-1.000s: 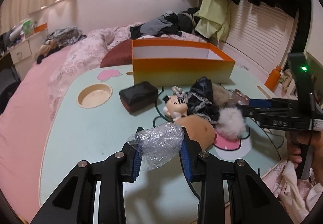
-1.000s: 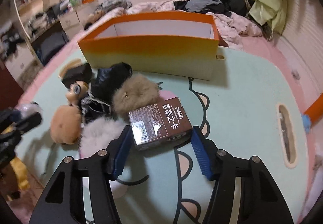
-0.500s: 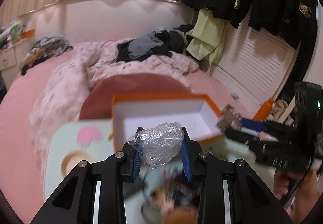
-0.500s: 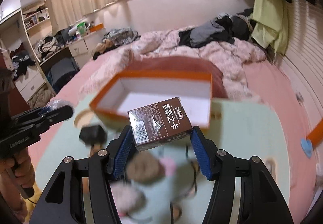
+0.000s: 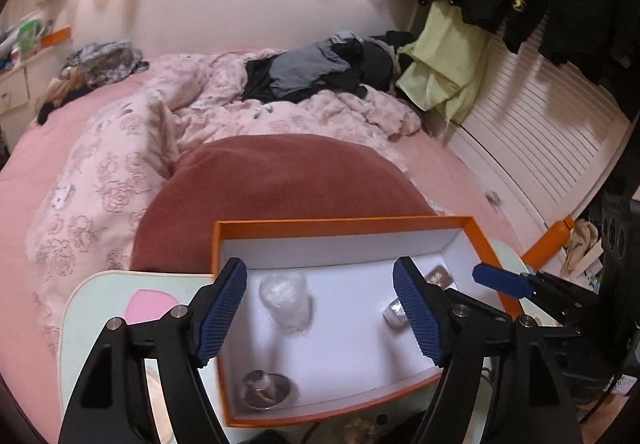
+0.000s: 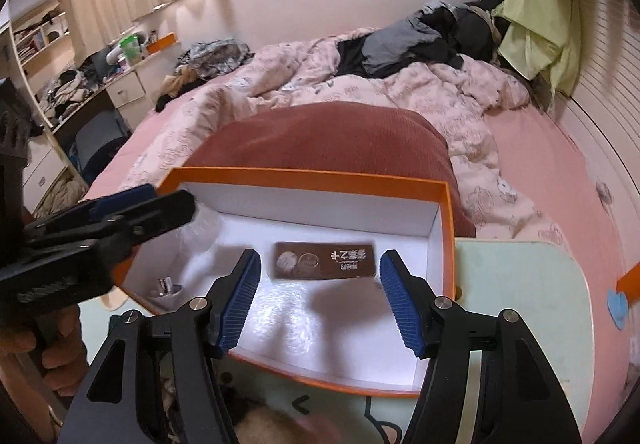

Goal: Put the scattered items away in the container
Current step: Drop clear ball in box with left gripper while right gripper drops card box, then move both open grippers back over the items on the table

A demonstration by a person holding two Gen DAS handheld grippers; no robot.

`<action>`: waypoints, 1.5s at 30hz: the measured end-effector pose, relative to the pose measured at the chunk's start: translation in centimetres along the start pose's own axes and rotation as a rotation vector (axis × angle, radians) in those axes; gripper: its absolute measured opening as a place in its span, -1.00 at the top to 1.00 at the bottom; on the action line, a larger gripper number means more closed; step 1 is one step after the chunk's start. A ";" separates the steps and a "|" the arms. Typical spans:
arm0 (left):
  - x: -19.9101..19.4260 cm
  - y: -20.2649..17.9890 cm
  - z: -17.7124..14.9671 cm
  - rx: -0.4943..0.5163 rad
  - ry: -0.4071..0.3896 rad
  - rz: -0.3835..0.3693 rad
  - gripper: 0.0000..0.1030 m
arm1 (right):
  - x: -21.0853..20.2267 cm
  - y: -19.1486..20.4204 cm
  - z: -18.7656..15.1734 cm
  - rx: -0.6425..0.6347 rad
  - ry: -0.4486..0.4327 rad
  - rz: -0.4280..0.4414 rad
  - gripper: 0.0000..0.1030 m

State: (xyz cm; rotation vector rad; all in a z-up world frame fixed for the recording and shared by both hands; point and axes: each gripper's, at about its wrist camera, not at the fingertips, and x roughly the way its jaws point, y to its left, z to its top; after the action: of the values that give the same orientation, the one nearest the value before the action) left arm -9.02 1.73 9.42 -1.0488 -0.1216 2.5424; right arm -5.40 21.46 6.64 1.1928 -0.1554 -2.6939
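Observation:
The orange box with a white inside (image 5: 476,234) (image 6: 447,228) sits on the pale green table. My left gripper (image 5: 320,310) is open and empty above the box; the crumpled clear plastic wrap (image 5: 286,300) lies on the box floor below it. My right gripper (image 6: 318,300) is open and empty above the box; the brown carton (image 6: 324,261) lies inside below it. A small shiny metal item (image 5: 264,390) (image 6: 166,286) lies in a box corner. The right gripper's blue finger (image 5: 500,280) shows over the box's right edge.
The pale green table (image 6: 520,292) carries the box; furry toys (image 6: 264,424) lie at its near edge. A dark red cushion (image 5: 280,188) and a pink bed with clothes (image 5: 320,68) lie behind. A slatted white wall (image 5: 540,148) is at right.
Both grippers moved over the box and opened. The plastic wrap dropped from the left one and the brown carton from the right one into the box.

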 end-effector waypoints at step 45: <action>-9.0 -1.1 -20.6 0.094 0.114 0.223 -1.00 | -7.4 4.4 -17.5 -0.087 0.107 -0.152 -0.82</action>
State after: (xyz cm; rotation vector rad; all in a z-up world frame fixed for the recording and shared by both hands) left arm 11.40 -2.05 0.84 -1.2279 0.1530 2.6449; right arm 13.03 18.44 1.01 1.3702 0.0697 -2.7234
